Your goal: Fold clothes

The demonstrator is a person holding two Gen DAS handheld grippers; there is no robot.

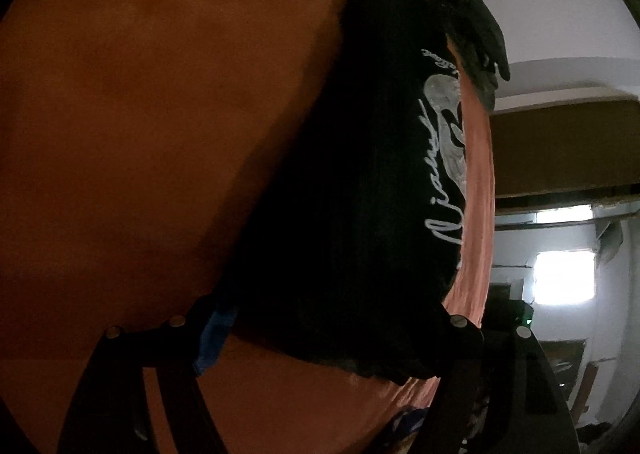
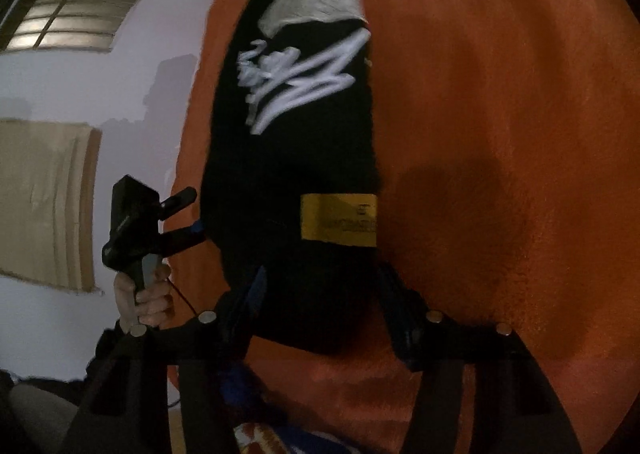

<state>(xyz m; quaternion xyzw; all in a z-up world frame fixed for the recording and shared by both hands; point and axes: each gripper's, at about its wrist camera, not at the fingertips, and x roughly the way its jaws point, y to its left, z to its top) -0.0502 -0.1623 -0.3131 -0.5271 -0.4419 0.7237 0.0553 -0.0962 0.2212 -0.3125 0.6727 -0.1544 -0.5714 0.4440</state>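
A black folded garment (image 1: 352, 182) with white script print lies on the orange bed cover (image 1: 120, 114). Its near end sits between the fingers of my left gripper (image 1: 338, 330), which stands open wide, the blue pad at the left clear of the cloth. In the right wrist view the same garment (image 2: 304, 158) shows a yellow label (image 2: 339, 220). Its near end lies between the fingers of my right gripper (image 2: 324, 294), which is open; the picture is blurred there. The left gripper (image 2: 192, 216), held in a hand (image 2: 144, 298), reaches the garment's left edge, open.
A second dark garment (image 1: 472, 22) lies heaped at the bed's far edge. Beyond the edge are a white wall (image 2: 120, 86), a cardboard sheet (image 2: 44, 198) and a bright window (image 1: 564, 278). Patterned orange and blue cloth (image 2: 264, 434) shows below the right gripper.
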